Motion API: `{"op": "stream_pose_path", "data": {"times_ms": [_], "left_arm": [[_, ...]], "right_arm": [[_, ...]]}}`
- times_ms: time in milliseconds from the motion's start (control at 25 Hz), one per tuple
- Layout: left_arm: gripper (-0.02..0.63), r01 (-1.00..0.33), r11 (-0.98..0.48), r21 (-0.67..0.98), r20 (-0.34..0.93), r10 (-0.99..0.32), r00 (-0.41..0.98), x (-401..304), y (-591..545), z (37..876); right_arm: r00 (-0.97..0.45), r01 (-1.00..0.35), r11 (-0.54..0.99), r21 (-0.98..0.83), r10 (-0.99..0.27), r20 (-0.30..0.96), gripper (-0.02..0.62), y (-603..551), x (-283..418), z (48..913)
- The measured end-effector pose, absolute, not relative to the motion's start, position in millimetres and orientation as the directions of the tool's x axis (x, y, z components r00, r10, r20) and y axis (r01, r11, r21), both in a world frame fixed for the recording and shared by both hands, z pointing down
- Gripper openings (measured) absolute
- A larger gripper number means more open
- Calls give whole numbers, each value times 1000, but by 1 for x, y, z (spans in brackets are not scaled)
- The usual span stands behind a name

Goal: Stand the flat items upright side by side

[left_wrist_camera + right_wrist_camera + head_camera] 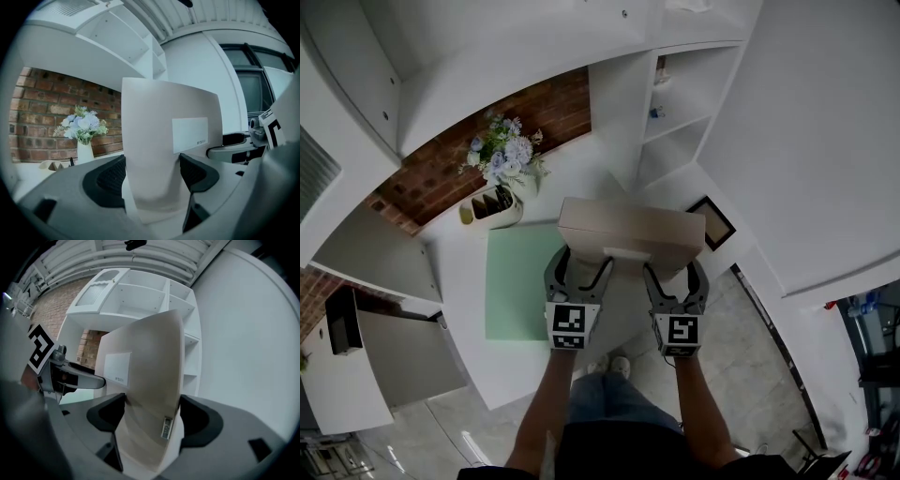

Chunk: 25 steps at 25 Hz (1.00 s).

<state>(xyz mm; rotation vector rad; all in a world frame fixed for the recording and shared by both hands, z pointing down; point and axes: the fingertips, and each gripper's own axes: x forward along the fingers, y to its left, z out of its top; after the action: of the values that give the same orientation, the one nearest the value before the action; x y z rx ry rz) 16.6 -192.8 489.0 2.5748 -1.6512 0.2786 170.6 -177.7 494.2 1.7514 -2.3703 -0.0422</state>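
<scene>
A flat beige cardboard box (633,230) with a white label (625,253) on its near side hangs in the air above the white table (469,356). My left gripper (579,269) is shut on its near left part and my right gripper (675,279) on its near right part. In the left gripper view the box (164,140) fills the gap of the left gripper (152,174), with both dark pads against it. The right gripper view shows the box (150,376) pinched the same way in the right gripper (152,417). The box hides the table beneath it.
A pale green mat (517,281) lies on the table below and left of the box. Behind it stand a vase of flowers (506,157) and a small white holder (494,208) against a brick wall (441,169). White shelves (680,103) rise at the back right, with a dark framed picture (713,222) nearby.
</scene>
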Motion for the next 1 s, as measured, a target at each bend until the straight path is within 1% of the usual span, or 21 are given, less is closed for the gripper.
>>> {"op": "stream_pose_path", "data": {"times_ms": [360,480,600,800,1000], "left_arm": [[336,-896,-438,-77,186,-889,419,17,-186,496],[336,-893,-444,-77,188,-886,424,16,-183,496],[336,-887,-453,-85,206,-879,429,15,-180,497],[336,-881,-465,-87,228,-870,437,15,-179,500],[336,-884,-463,-64,236,-868,437,12,-179,504]], "right_arm": [[-272,-948,293,123,-949,162,365,-169,171,510],[-286,-940,308,149,-946,155,367,-167,169,506],[-293,-939,310,149,-948,121,367,-165,171,507],[-291,-935,317,156,-941,171,367,-163,171,508],[-299,-932,321,168,-943,142,367,-166,171,501]]}}
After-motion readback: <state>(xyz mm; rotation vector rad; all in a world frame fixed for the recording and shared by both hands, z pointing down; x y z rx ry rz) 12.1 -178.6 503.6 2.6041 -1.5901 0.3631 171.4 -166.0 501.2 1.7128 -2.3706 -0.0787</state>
